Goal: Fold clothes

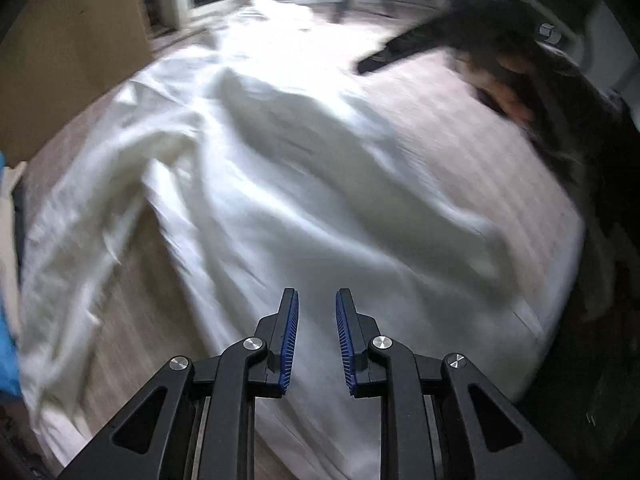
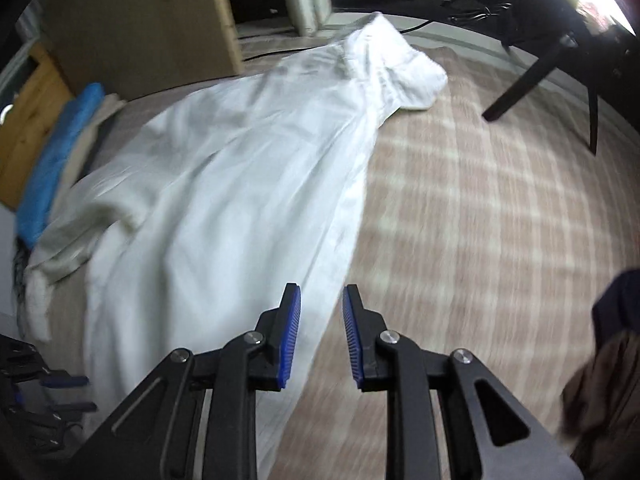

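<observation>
A white garment lies spread and rumpled on the striped bed. The left gripper and right gripper hover above it, fingers slightly apart, gripping nothing. No readable writing or labels show anywhere.

Left gripper, right gripper: black angular linkage arms, silver round pivot screws, ribbed blue pads.

Left hand-held gripper parted, empty, right hand-held gripper likewise
</observation>
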`<action>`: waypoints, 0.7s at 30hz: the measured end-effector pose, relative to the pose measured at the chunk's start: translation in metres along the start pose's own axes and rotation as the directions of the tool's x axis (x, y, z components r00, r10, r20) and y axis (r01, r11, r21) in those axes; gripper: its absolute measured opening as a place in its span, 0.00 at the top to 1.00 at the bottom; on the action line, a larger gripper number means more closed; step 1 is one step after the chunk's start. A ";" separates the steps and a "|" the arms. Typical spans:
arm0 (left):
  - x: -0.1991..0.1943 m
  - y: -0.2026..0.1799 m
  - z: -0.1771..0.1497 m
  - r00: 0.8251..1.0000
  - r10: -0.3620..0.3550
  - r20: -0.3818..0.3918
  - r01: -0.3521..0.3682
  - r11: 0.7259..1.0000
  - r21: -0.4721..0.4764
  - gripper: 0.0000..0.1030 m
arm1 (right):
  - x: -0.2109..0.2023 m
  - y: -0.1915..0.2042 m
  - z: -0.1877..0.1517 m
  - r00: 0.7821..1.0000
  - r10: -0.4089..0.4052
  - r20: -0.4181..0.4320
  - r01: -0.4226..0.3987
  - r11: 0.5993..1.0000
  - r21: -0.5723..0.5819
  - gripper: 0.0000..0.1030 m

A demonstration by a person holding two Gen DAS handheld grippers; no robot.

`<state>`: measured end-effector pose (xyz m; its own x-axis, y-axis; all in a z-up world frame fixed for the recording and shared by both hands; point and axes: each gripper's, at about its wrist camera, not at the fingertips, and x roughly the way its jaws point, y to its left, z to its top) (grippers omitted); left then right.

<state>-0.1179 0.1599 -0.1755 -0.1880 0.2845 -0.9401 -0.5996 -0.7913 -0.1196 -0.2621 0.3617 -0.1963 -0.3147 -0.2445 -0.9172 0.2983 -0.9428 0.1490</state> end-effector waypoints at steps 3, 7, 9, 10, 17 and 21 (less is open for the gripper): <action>0.017 0.022 0.017 0.999 0.050 -0.018 -0.051 0.997 -0.065 0.84 | 0.014 -0.018 0.023 0.999 0.032 -0.003 -0.032 0.999 0.037 0.77; 0.027 0.032 0.019 0.998 0.029 -0.057 -0.033 0.997 -0.068 0.83 | 0.031 -0.036 0.049 0.999 0.042 -0.006 -0.041 0.999 0.036 0.67; 0.024 0.033 0.020 0.998 0.033 -0.057 -0.036 0.998 -0.055 0.80 | 0.034 -0.044 0.060 0.999 0.046 0.011 -0.046 0.998 0.045 0.67; 0.020 0.040 0.023 0.999 0.025 -0.040 -0.029 0.996 -0.088 0.80 | 0.036 -0.049 0.066 0.998 0.056 0.017 -0.057 0.997 0.055 0.67; 0.001 0.092 0.034 0.999 0.024 0.028 -0.015 0.960 -0.279 0.77 | 0.054 -0.067 0.092 0.988 0.152 0.026 -0.154 0.981 0.115 0.67; 0.001 0.116 0.041 0.998 0.006 0.060 0.018 0.923 -0.386 0.67 | 0.061 -0.057 0.098 0.983 0.182 0.013 -0.182 0.979 0.093 0.66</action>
<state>-0.2192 0.0903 -0.1773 -0.2379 0.3119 -0.9198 -0.2566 -0.9336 -0.2502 -0.3868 0.3781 -0.2244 -0.2669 -0.4148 -0.8699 0.2653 -0.8994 0.3475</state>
